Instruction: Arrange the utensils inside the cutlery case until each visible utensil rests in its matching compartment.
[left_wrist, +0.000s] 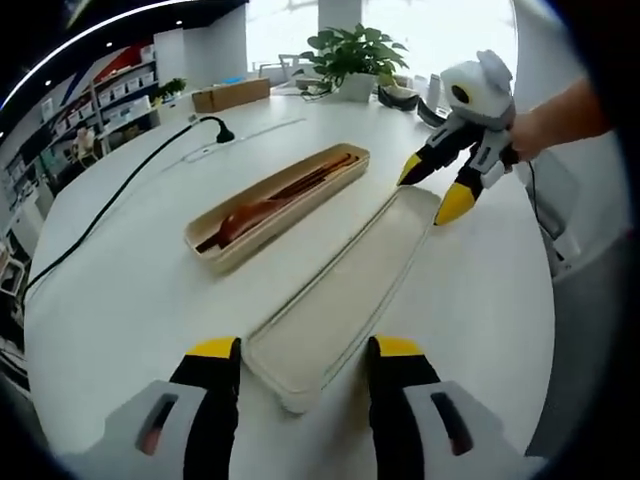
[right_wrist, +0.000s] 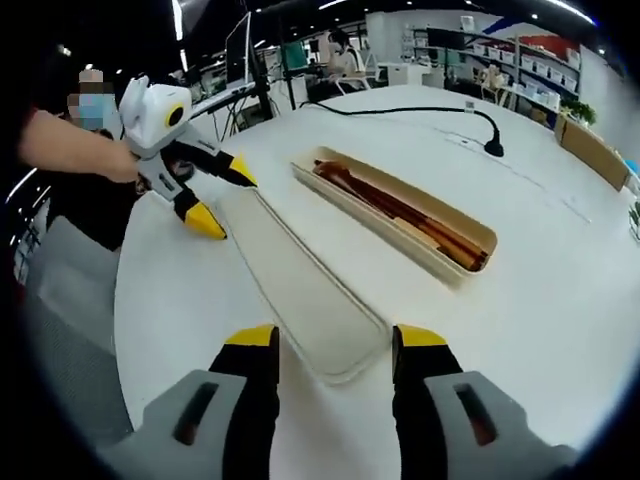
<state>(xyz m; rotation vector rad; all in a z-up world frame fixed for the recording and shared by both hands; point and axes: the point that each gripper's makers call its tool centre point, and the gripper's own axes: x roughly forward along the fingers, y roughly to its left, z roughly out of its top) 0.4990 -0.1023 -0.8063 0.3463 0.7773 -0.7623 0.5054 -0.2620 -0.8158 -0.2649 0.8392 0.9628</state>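
An open beige cutlery case (left_wrist: 262, 232) (right_wrist: 455, 268) lies on the round white table (left_wrist: 150, 300). It holds a brown wooden spoon (left_wrist: 245, 220) and brown chopsticks (left_wrist: 322, 176) (right_wrist: 420, 222) lying lengthwise. Beside the case lies its empty beige lid (left_wrist: 340, 300) (right_wrist: 300, 285). My left gripper (left_wrist: 306, 350) (right_wrist: 224, 197) is open, its yellow tips either side of one end of the lid. At the lid's opposite end my right gripper (right_wrist: 336, 337) (left_wrist: 432, 188) is open too, and neither gripper holds anything.
A black cable (left_wrist: 120, 195) runs across the table to a black plug (left_wrist: 222, 130) (right_wrist: 493, 148). A potted plant (left_wrist: 350, 55) and a cardboard box (left_wrist: 230, 95) stand at one edge. A person's arm (left_wrist: 560, 115) (right_wrist: 70, 150) holds each gripper. A grey chair (right_wrist: 70, 300) stands beside the table.
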